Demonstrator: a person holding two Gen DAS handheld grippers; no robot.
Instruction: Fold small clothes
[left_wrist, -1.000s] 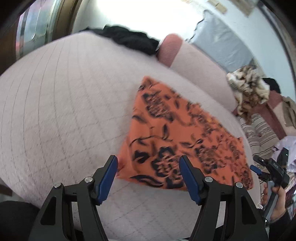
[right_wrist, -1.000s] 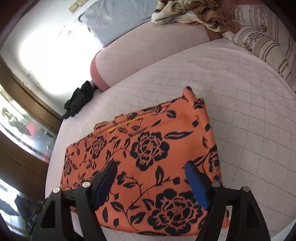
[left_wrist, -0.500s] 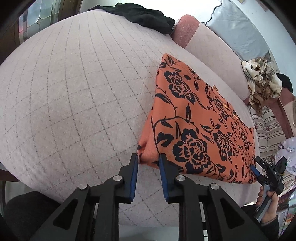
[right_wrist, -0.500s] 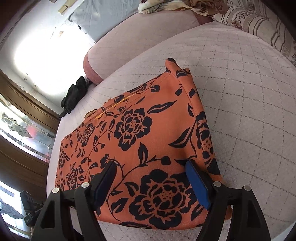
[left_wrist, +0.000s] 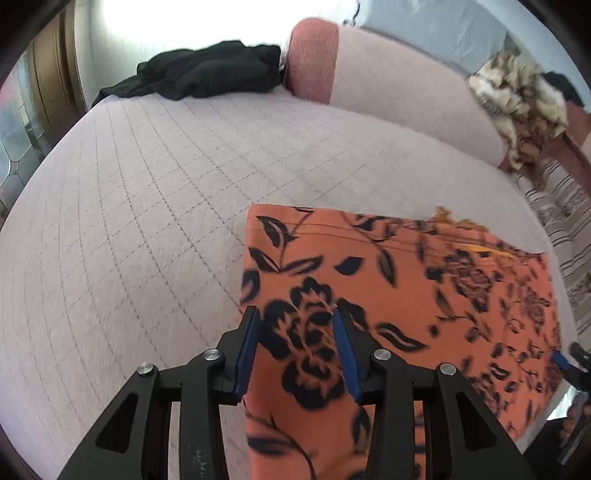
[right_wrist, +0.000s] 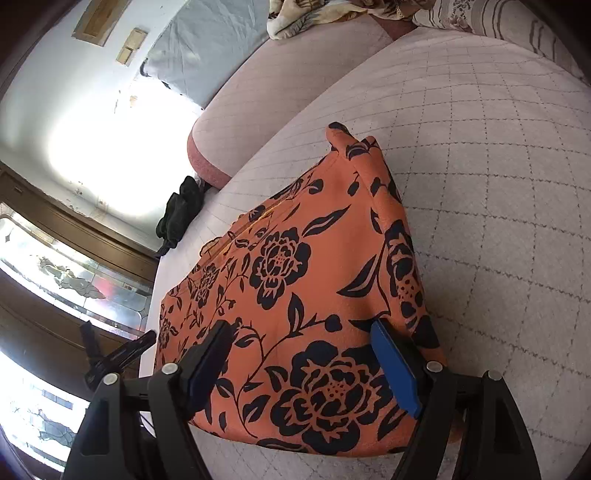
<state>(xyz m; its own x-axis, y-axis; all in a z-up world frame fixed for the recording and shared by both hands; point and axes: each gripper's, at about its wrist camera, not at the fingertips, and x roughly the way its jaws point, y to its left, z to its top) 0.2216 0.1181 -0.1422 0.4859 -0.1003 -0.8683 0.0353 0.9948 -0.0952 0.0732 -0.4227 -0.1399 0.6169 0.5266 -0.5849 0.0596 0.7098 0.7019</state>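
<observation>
- My left gripper (left_wrist: 295, 317) is nearest in its view: the fingers stand apart over the near left part of the orange floral garment (left_wrist: 399, 295). Cloth fills the gap between them and runs down under the gripper, but the pads do not press it together, so I judge them released.
- My right gripper (right_wrist: 303, 332) has its fingers spread wide over the near right corner of the same garment (right_wrist: 295, 295); they grasp nothing.
- The garment lies flat on the quilted bed (left_wrist: 147, 221), already folded into a rough rectangle, with its near edge close to the edge of the bed.
- Risk, as I judge it: if I close on the top layer only, the fold can open or go crooked. If the two sides lift unevenly, the edges will not meet. The near edge may also slide off the bed.
- Farther away, a black garment (left_wrist: 207, 74) lies at the far side of the bed, beside the pink bolster (left_wrist: 314, 59); a patterned blanket (left_wrist: 517, 96) is heaped at the right.
- I see no basket or other container here.
</observation>
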